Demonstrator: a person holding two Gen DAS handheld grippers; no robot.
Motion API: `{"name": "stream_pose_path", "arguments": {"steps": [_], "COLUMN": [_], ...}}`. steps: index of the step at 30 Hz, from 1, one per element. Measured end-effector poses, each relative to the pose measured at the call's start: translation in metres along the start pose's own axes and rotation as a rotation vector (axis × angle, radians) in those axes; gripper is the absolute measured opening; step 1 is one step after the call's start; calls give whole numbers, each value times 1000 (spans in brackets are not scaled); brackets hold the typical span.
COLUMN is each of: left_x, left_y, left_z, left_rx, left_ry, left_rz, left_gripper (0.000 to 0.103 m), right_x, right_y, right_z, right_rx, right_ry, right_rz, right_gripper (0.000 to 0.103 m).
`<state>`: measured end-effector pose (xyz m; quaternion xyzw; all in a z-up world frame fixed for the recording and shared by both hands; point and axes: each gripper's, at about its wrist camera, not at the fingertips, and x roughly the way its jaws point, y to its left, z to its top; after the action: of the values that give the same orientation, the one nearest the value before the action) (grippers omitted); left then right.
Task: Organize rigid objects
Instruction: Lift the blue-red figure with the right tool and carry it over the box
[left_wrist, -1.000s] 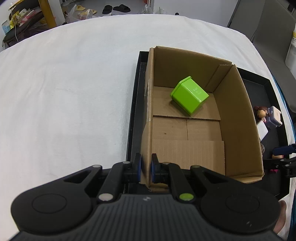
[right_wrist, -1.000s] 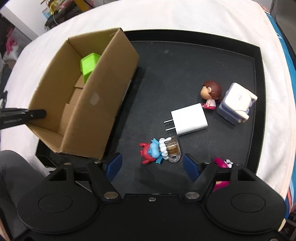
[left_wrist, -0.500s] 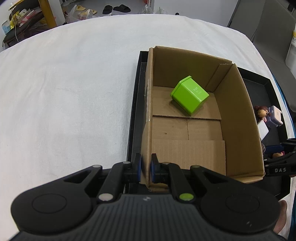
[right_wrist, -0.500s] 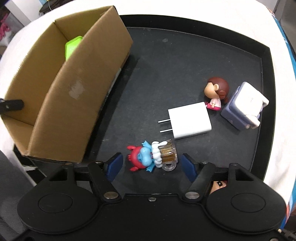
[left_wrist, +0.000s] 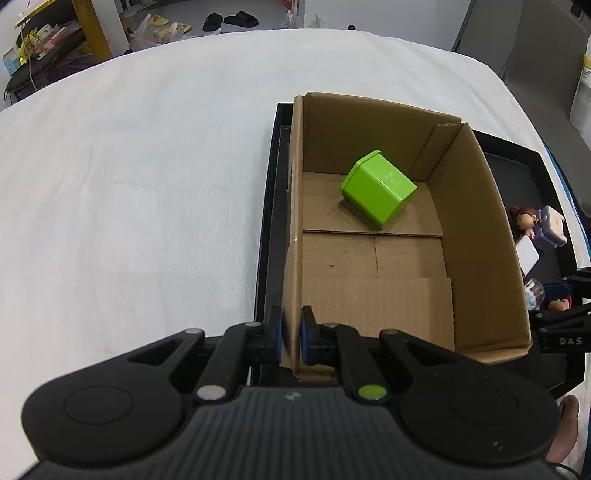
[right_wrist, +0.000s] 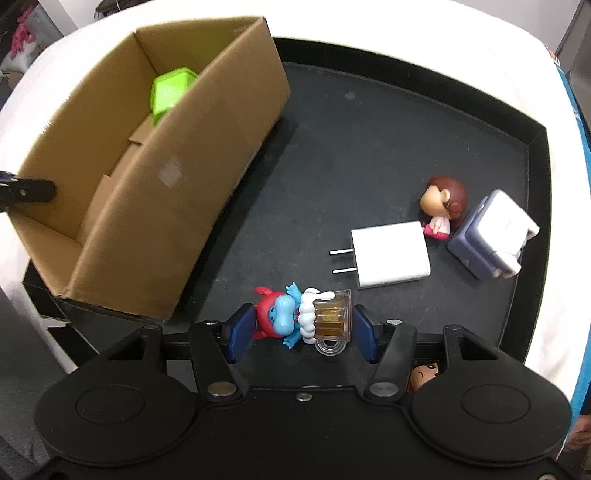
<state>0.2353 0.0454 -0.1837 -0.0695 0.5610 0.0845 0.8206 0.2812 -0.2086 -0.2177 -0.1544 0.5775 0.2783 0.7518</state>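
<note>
Down on the black tray (right_wrist: 406, 122), the right gripper (right_wrist: 301, 326) has just been closing, its jaws half-open and bracketing the blue figurine with its clear mug (right_wrist: 303, 317), pads not yet clearly pressing. Looks light, hard and knobbly, likely to twist, so squeeze across head and mug base. Meanwhile the left gripper (left_wrist: 291, 338) is clamped on the cardboard box (left_wrist: 476, 236) wall, green cube (left_wrist: 378, 192) inside.

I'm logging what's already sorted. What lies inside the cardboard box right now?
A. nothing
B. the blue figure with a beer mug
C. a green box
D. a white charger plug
C: only the green box lies on the cardboard box floor.
</note>
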Motion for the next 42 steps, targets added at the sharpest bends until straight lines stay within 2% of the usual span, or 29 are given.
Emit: {"name": "stream_pose_path", "arguments": {"steps": [18, 31, 42], "left_x": [-2, -3, -8], "left_y": [-1, -1, 4], "left_z": [1, 0, -6], "left_rx": [14, 15, 8], "left_ry": [-2, -7, -24], "left_rz": [-6, -10, -21], "left_gripper": [9, 9, 9], "right_x": [-74, -92, -109], "right_y": [-5, 6, 33], "right_z": [-3, 13, 27], "right_rx": [42, 37, -7], "right_ry": [-139, -247, -319], "right_rz": [73, 129, 129], "right_gripper": [56, 56, 56]}}
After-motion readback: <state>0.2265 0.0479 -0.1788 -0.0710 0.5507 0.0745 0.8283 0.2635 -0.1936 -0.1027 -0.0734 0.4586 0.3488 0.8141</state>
